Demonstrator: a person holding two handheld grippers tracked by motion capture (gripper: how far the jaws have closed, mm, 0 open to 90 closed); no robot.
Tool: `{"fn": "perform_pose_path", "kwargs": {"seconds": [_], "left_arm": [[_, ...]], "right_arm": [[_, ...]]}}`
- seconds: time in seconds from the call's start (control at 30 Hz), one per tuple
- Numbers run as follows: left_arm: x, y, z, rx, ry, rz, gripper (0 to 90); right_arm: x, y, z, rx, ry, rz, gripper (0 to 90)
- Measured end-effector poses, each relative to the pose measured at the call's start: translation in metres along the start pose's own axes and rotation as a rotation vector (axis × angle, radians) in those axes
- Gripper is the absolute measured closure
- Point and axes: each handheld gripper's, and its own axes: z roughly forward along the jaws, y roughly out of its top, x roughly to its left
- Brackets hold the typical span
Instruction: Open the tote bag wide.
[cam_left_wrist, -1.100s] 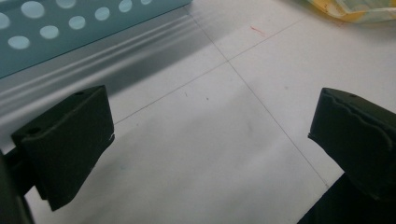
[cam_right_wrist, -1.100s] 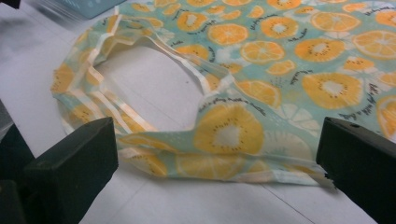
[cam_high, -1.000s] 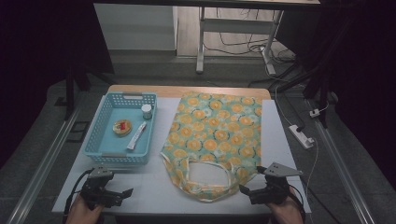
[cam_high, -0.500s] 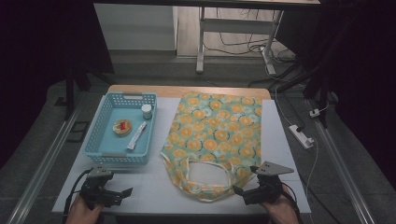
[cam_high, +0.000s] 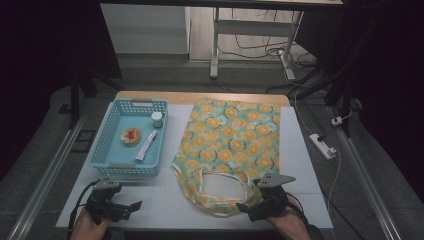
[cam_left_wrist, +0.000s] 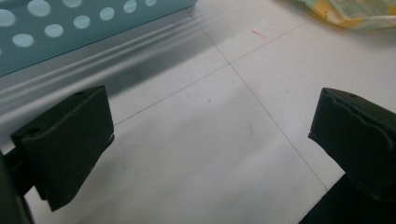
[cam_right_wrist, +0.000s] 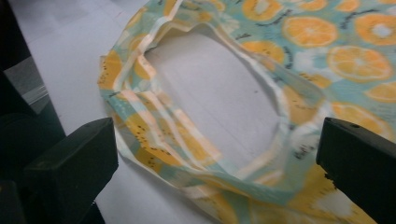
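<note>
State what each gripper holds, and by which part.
Nothing is held. The left gripper is open over bare table. The right gripper is open at the bag handle, not yet closed on it.

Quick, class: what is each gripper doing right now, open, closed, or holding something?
Left gripper: open, holding nothing, over the bare table.
Right gripper: open, holding nothing, at the bag handle.

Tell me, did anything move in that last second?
The right gripper slid leftward to the bag's handles, jaws open around them, gripping nothing yet. The left gripper, also open, the blue basket and its contents stayed put.
</note>
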Motion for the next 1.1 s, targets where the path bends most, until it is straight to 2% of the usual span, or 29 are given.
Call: {"fn": "perform_pose_path", "kwargs": {"seconds": [0.27, 0.37, 0.5, 0.67, 0.7, 0.73, 0.77, 0.9, 0.97, 1.0, 1.03, 1.07, 1.1], "left_arm": [[0.0, 0.0, 0.0, 0.004, 0.0, 0.001, 0.0], [0.0, 0.0, 0.0, 0.005, -0.001, 0.0, 0.0], [0.0, 0.0, 0.0, 0.006, 0.0, -0.001, 0.0], [0.001, 0.001, 0.001, 0.01, -0.006, -0.005, 0.0], [0.001, 0.001, 0.001, 0.01, -0.006, -0.007, 0.0], [0.001, 0.001, 0.001, 0.01, -0.007, -0.008, 0.0], [0.001, 0.001, 0.001, 0.01, -0.008, -0.01, 0.0], [0.001, 0.002, 0.002, 0.013, -0.005, -0.008, 0.0], [0.001, 0.002, 0.002, 0.013, -0.005, -0.007, 0.0], [0.001, 0.001, 0.002, 0.012, -0.006, -0.008, 0.0], [0.001, 0.001, 0.002, 0.012, -0.006, -0.009, 0.0], [0.001, 0.001, 0.001, 0.012, -0.007, -0.01, 0.0], [0.001, 0.001, 0.001, 0.012, -0.007, -0.01, 0.0]], "right_arm": [[0.009, 0.008, 0.016, 0.045, 0.045, -0.043, 0.0], [0.015, 0.011, 0.027, 0.083, 0.074, -0.071, 0.0], [0.02, 0.011, 0.037, 0.123, 0.082, -0.095, 0.0], [0.023, 0.012, 0.042, 0.143, 0.09, -0.12, 2.1], [0.024, 0.012, 0.044, 0.152, 0.1, -0.131, 8.5], [0.024, 0.012, 0.044, 0.152, 0.1, -0.131, 8.5], [0.024, 0.012, 0.045, 0.156, 0.106, -0.14, 13.4], [0.024, 0.014, 0.046, 0.171, 0.141, -0.14, 36.8], [0.024, 0.015, 0.045, 0.18, 0.155, -0.148, 50.9], [0.024, 0.016, 0.044, 0.184, 0.165, -0.166, 63.5], [0.024, 0.016, 0.044, 0.184, 0.165, -0.166, 63.5], [0.025, 0.018, 0.043, 0.176, 0.168, -0.17, 70.1], [0.024, 0.02, 0.041, 0.162, 0.178, -0.173, 81.9]]}}
